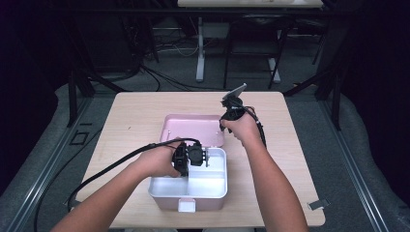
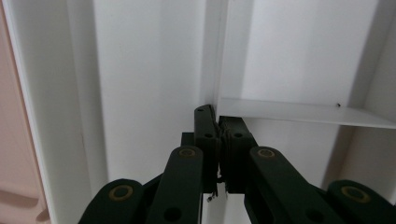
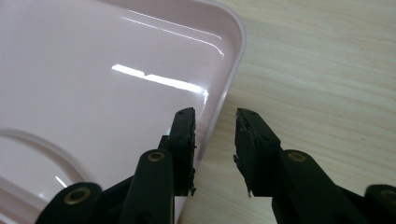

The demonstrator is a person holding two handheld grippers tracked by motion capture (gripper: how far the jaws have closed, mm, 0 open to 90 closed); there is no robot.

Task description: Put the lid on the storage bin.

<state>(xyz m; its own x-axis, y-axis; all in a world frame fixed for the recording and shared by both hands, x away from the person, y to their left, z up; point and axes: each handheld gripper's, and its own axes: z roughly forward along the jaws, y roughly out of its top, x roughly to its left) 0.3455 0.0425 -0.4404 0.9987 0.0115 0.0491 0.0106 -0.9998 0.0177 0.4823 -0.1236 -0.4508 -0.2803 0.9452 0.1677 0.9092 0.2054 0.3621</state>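
A: We see a white lunch box near the front edge of the desk, a little left of its middle, with the pink lid lying flat just behind it, inside up.

B: We have the left tool down inside the box. Its jaws are pinched together on the thin white divider, right where a cross wall meets it.

A: From above, the left hand sits over the box's left half, its cable trailing toward the desk's front left corner.

B: And the right tool?

A: We see its jaws standing narrowly apart, astride the lid's rim near a rounded corner: one jaw over the pink inside, the other over the bare wood. The pads are not pressing on the rim.

B: From above, the right hand is at the lid's right end, toward the desk's back edge.
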